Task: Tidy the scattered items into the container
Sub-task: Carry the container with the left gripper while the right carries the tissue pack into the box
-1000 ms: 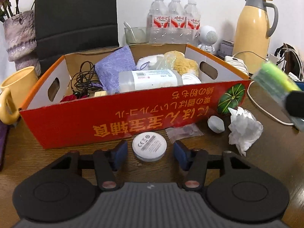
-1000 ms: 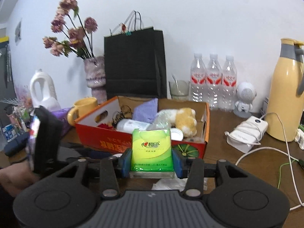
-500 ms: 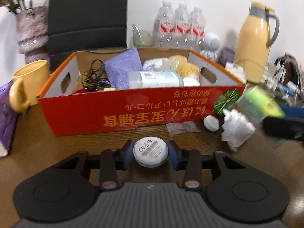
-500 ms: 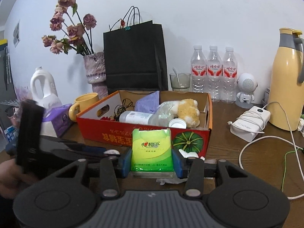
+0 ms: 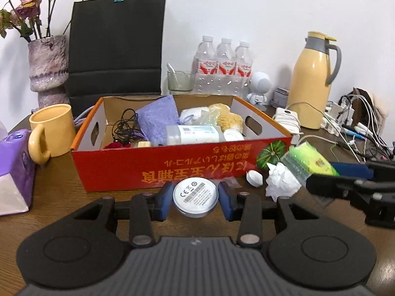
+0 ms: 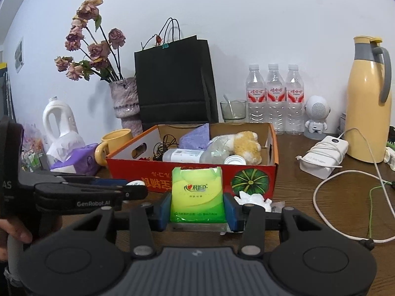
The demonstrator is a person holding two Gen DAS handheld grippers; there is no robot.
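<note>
A red cardboard box (image 5: 172, 165) (image 6: 251, 175) holds cables, a purple pouch, a white bottle and a plush toy. My left gripper (image 5: 195, 199) is shut on a round white disc (image 5: 195, 195), lifted just in front of the box. My right gripper (image 6: 197, 208) is shut on a green tissue pack (image 6: 197, 194), held above the table in front of the box; the pack also shows in the left wrist view (image 5: 308, 160). A crumpled white tissue (image 5: 281, 182), a small white oval piece (image 5: 254, 178) and a clear wrapper (image 5: 230, 181) lie on the table by the box's front right corner.
A yellow mug (image 5: 51, 133) and a purple tissue box (image 5: 12, 170) stand left of the box. A vase (image 5: 48, 69), a black bag (image 5: 116, 44), water bottles (image 5: 223, 66), a yellow thermos (image 5: 313, 81), a white charger (image 6: 323, 157) and cables (image 5: 358, 128) crowd the back and right.
My left gripper closed on the round white disc and lifted it off the table. My right gripper drew back from the box a little with the green tissue pack.
</note>
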